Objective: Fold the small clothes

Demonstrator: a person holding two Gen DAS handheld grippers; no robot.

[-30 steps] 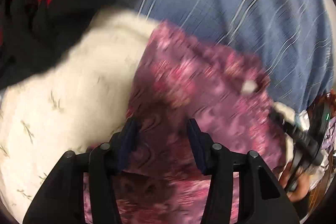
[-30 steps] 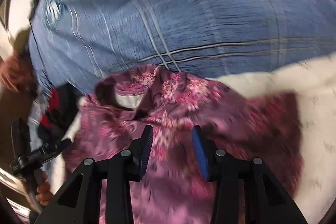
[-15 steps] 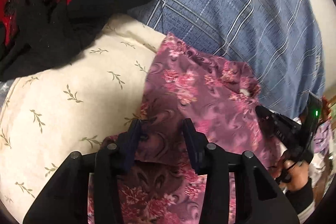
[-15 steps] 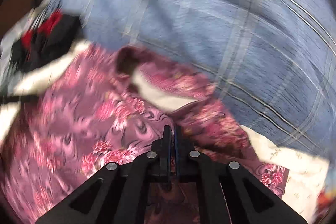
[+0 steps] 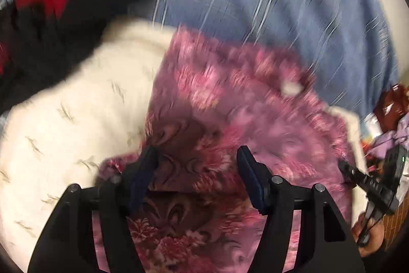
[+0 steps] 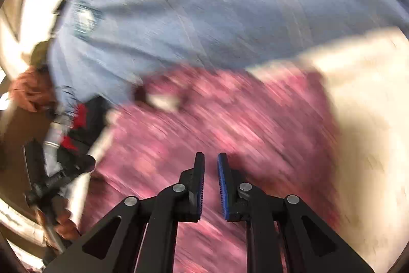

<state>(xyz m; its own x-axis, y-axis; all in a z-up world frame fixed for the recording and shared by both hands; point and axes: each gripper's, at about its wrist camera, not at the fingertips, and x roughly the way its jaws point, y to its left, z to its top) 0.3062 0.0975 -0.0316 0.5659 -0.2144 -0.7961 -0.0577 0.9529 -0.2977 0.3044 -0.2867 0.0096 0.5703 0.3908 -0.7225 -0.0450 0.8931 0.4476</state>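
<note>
Pink floral fabric garment (image 5: 230, 119): left gripper (image 5: 196, 165) just opened, holding nothing; right gripper (image 6: 211, 168) slightly parted, empty; flatten before creasing.

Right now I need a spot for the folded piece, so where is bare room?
Widest free patch: the blue checked sheet beyond the pink floral garment. Also the cream leaf-print pillow, between that garment and the black-and-red garment. Crowded: the clutter pile at the left wrist view's right edge.
</note>
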